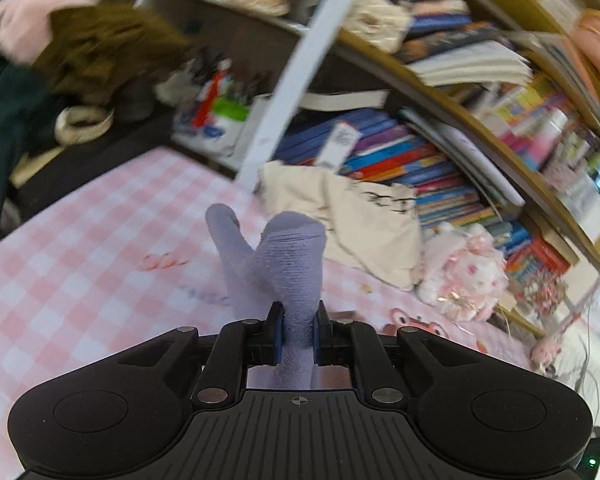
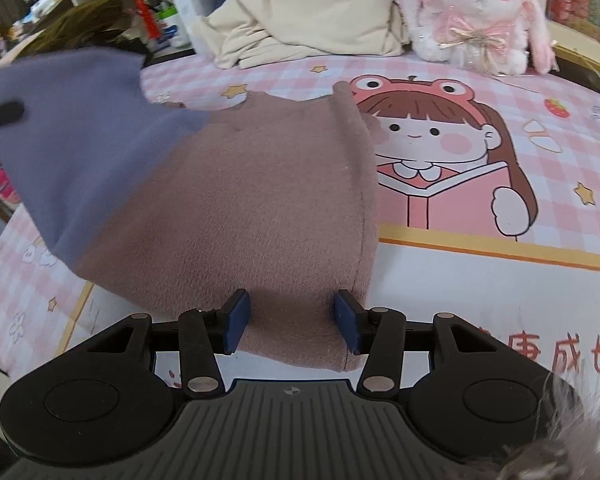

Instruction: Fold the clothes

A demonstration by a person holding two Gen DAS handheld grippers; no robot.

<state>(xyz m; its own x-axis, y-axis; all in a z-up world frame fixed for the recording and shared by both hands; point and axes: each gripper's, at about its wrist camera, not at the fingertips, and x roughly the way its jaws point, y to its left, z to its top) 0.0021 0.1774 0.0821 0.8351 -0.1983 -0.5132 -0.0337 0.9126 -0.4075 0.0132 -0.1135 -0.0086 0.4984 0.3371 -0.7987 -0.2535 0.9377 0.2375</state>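
Note:
A garment with a lavender outside and a brown fleece lining (image 2: 252, 208) lies on the pink checked bed sheet (image 2: 460, 280). My left gripper (image 1: 298, 334) is shut on a lavender fold of the garment (image 1: 288, 256) and holds it above the bed. That lifted lavender part (image 2: 72, 152) shows at the left of the right wrist view, with the left gripper's dark tip at the frame edge. My right gripper (image 2: 294, 320) is open, one finger on each side of the garment's near brown edge.
A cream cloth bag (image 2: 308, 20) and a white plush rabbit (image 2: 476, 12) sit at the bed's far edge. Bookshelves full of books (image 1: 440, 152) stand behind. A dark pile of clothes (image 1: 80, 52) lies at the far left.

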